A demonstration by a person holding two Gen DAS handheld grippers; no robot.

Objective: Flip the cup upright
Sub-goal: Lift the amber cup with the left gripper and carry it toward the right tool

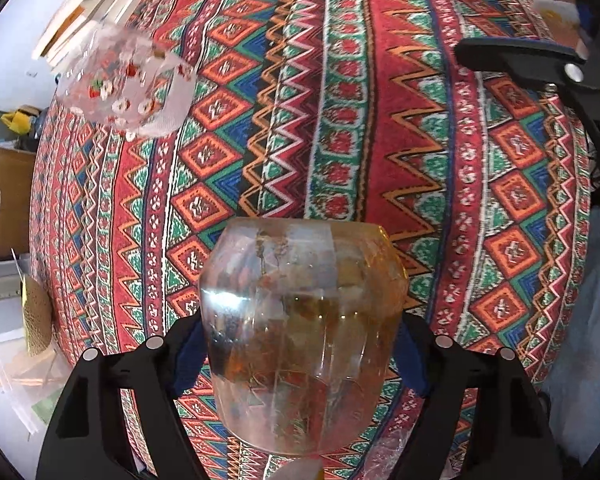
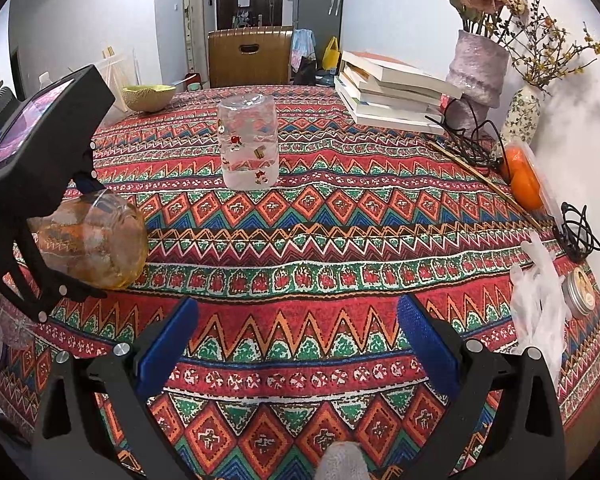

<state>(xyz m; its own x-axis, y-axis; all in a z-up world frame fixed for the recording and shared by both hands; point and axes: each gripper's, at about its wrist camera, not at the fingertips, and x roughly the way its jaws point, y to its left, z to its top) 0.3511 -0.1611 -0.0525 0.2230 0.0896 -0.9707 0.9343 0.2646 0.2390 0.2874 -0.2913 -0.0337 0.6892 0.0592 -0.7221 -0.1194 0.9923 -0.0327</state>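
Here amber cup [image 1: 304, 336] clamped in left gripper [image 1: 300, 360] jaws, empty.

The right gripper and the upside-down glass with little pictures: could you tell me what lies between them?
Only bare patterned tablecloth lies between the right gripper and that glass, as the right wrist view shows.

Both grippers are matte black plastic: the left gripper [image 1: 302, 354] and right gripper [image 2: 298, 344] each have two angular arms, silver round screw heads at the joints, and ribbed blue pads [image 2: 168, 344] inside the fingers.
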